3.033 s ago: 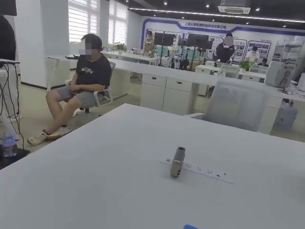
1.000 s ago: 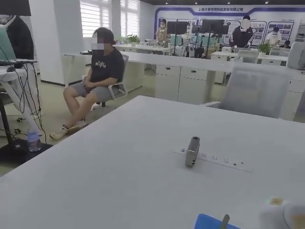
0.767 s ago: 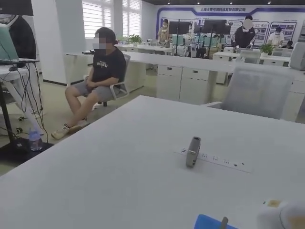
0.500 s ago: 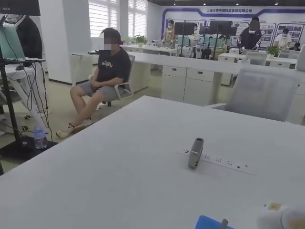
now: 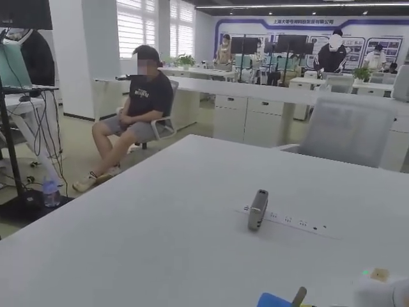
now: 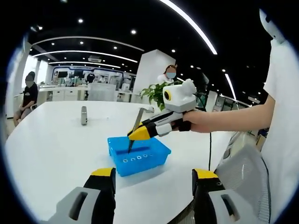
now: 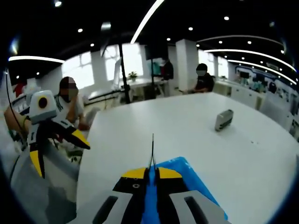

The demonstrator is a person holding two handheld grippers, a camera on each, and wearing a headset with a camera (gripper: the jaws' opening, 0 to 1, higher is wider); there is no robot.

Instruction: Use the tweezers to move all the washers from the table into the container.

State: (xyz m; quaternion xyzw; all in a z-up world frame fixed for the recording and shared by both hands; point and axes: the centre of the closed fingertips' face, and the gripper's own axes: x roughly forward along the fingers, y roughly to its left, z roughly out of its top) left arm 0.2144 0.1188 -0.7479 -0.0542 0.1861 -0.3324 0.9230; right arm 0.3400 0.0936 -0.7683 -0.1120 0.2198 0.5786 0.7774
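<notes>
Right gripper point(image 7: 152, 173): we had it squeezed tight on the tweezers point(image 6: 139, 118), tips pointing down into the blue container point(image 6: 140, 167) | Left gripper point(image 6: 154, 173): we had its jaws wide apart, holding nothing | Washers point(image 6: 135, 157): a row lay inside the container, on the white table point(image 6: 56, 144).

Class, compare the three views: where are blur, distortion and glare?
Head view: straight lines, slightly soft, blue container cut off at the bottom. Left gripper view: sharpest, though the table bows at its edges. Right gripper view: blurred, ceiling light strips curve, windows blown out.
</notes>
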